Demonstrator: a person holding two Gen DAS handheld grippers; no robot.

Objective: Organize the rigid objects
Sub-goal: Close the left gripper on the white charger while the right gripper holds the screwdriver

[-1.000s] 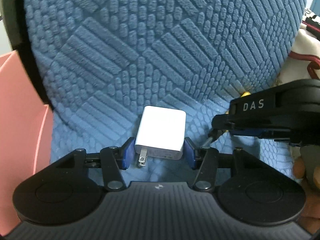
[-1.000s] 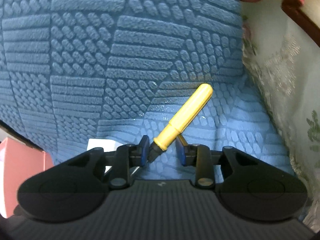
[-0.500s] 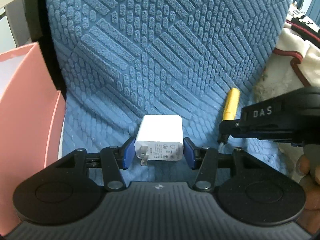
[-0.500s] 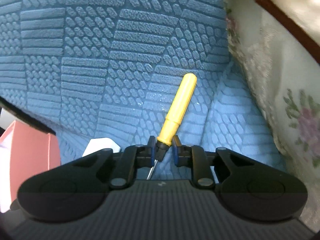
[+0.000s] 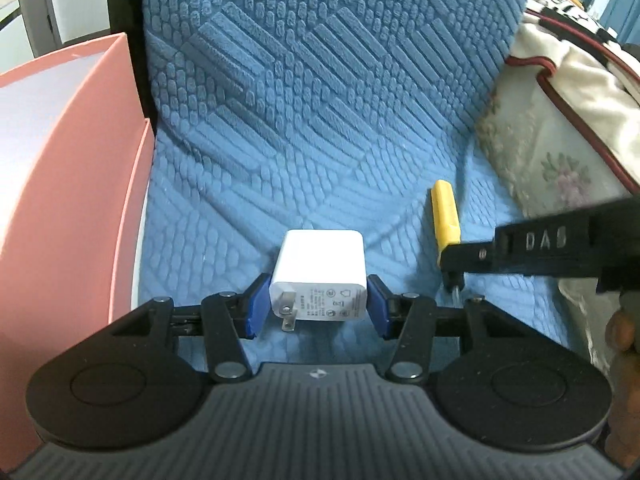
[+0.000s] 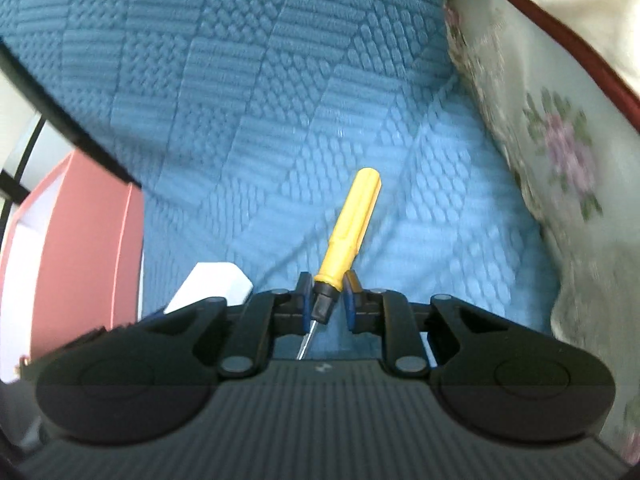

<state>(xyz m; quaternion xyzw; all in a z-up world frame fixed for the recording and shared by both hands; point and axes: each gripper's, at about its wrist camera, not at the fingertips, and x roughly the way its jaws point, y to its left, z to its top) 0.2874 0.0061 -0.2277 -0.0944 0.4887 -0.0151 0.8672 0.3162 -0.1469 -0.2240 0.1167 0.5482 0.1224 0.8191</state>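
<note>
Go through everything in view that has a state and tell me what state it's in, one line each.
left gripper: shut on the white charger.
white charger: clamped between the blue pads, prongs folded out toward the camera.
right gripper: shut on the yellow screwdriver.
yellow screwdriver: gripped near its black collar, handle pointing away, metal shaft toward the camera.
pink box: open at the top, contents not visible.

Stuff you can't really make out

The charger's (image 5: 318, 268) label print is too tiny to read, the floral cushion (image 6: 560, 152) smears into blur, and the pink box (image 5: 60, 184) runs off frame.
</note>
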